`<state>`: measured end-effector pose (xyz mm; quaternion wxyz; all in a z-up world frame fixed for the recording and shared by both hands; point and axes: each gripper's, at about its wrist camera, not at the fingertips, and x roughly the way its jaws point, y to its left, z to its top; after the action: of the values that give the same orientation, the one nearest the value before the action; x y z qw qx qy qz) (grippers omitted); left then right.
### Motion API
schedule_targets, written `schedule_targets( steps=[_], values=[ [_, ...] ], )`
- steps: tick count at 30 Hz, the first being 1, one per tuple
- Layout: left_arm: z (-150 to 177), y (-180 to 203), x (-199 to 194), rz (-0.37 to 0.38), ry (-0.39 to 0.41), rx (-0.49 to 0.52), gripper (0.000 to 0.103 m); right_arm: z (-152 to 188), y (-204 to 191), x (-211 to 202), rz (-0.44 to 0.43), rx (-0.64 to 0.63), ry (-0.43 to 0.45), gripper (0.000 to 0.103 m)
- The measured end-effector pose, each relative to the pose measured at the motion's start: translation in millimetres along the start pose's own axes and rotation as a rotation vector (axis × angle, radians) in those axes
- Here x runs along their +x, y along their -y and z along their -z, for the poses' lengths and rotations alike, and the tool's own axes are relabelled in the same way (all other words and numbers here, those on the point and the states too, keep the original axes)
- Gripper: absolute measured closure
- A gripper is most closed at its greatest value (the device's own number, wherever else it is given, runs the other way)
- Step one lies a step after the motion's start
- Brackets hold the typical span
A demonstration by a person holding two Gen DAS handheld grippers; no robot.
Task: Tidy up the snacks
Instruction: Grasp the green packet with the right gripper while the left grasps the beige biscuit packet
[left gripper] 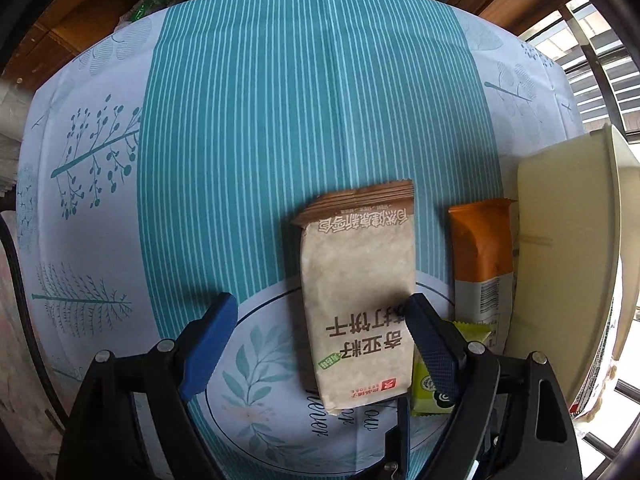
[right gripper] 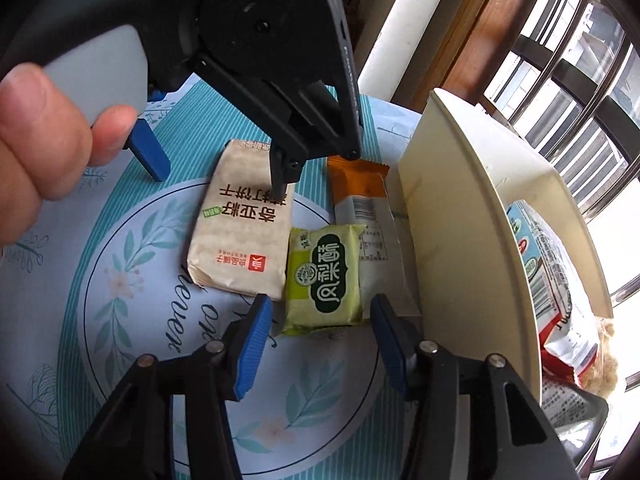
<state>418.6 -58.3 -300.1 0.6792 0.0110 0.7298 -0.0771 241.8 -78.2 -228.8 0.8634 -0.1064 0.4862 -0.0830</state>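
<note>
A beige cracker pack point(left gripper: 356, 292) point(right gripper: 244, 236) lies flat on the striped tablecloth point(left gripper: 280, 100). My left gripper point(left gripper: 320, 320) point(right gripper: 218, 182) hangs over it, open. One blue finger point(left gripper: 210, 340) stands well clear on the pack's left and the other finger point(left gripper: 430, 344) covers its right edge. A small green pastry pack point(right gripper: 324, 280) point(left gripper: 424, 398) lies right of the crackers, just ahead of my open right gripper point(right gripper: 320, 340), whose pads flank its near end without touching it. An orange-and-white bar point(right gripper: 356, 188) point(left gripper: 480, 248) lies beyond the green pack.
A cream plastic bin point(right gripper: 460, 208) point(left gripper: 560, 240) stands at the right edge of the table, right beside the orange bar. Bagged snacks point(right gripper: 556, 280) lie in it. A person's hand point(right gripper: 40, 140) holds the left gripper's handle. Window bars run behind the bin.
</note>
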Motion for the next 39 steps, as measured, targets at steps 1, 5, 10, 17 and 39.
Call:
schedule_targets(
  steps=[1,5,10,17,39],
  values=[
    [-0.8,1.1,0.8,0.005,0.001,0.002,0.018,0.1,0.5,0.7,0.002,0.002,-0.001,0.057],
    [-2.4,6.8,7.0,0.009,0.003,0.014,0.018,-1.8,2.5,4.5,0.004,-0.001,0.005,0.059],
    [-5.2,23.5,9.7,-0.019,0.019,0.023,0.018,-2.6,4.5,5.8,-0.010,0.005,0.010,0.059],
    [5.6,27.7,-0.3,-0.039,0.058,-0.021,0.035,-4.3,10.0,8.8,-0.027,-0.002,0.007,0.061],
    [56.0,-19.3,-76.1,0.153,0.206,-0.209,0.049,-10.4,24.9,-36.9,-0.112,0.019,0.068,0.065]
  ],
)
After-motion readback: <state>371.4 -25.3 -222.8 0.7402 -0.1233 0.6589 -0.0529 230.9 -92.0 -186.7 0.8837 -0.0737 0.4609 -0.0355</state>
